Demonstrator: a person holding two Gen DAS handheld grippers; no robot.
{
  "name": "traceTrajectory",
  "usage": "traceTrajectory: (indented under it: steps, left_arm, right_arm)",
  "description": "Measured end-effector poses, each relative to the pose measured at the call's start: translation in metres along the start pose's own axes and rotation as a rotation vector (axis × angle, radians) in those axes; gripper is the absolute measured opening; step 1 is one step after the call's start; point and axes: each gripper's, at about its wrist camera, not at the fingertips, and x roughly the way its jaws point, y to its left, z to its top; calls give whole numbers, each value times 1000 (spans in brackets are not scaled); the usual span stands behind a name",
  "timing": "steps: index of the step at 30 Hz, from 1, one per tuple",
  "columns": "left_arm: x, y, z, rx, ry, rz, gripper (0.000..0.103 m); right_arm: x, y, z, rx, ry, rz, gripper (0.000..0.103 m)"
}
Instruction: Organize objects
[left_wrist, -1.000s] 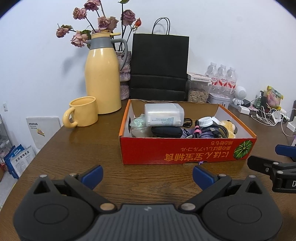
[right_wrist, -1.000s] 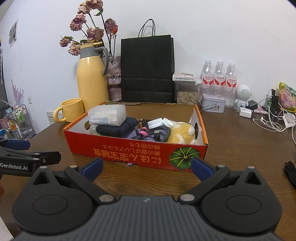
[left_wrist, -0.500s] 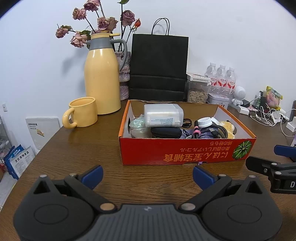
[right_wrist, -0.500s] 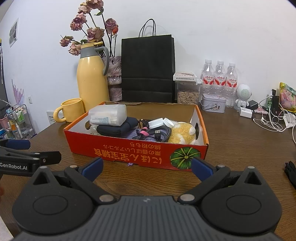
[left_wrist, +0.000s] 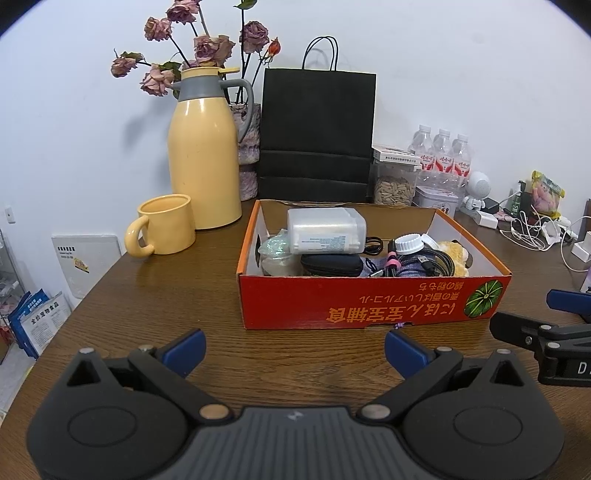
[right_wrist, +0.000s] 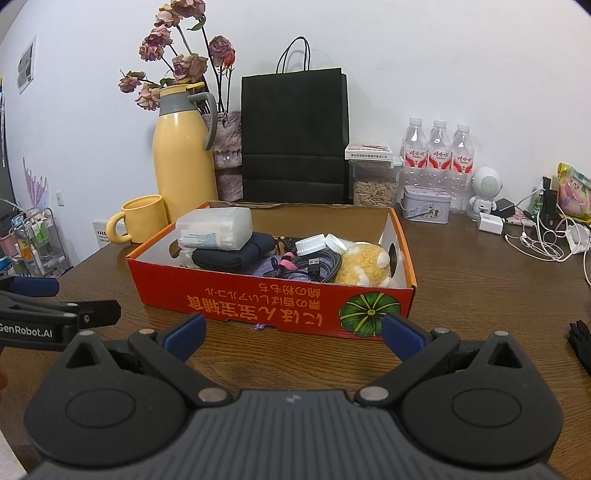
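Evidently both the left hand-held gripper (left_wrist: 293, 345) and right hand-held gripper (right_wrist: 291, 338) hover released and empty before the red cardboard box (left_wrist: 369, 306) on the surface (left_wrist: 184, 295), its pouch, cables and plush inside, fitting sorting either pending or finished.

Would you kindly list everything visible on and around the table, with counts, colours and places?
box: 1, red, table centre
white container: 1, in box, left
dark pouch: 1, under container
cables: bundle, black, box middle
plush toy: 1, yellow, box right
mug: 1, yellow, left of box
thermos: 1, yellow, behind mug
paper bag: 1, black, behind box
water bottles: 3, clear, back right
left gripper: jaws open
right gripper: jaws open
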Motion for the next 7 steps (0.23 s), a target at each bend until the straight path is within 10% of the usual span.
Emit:
traceTrajectory:
  steps: [7]
  left_arm:
    - [0,1,0,-5,-5,-14,103]
  right_arm:
    - [0,1,0,0,0,0,103]
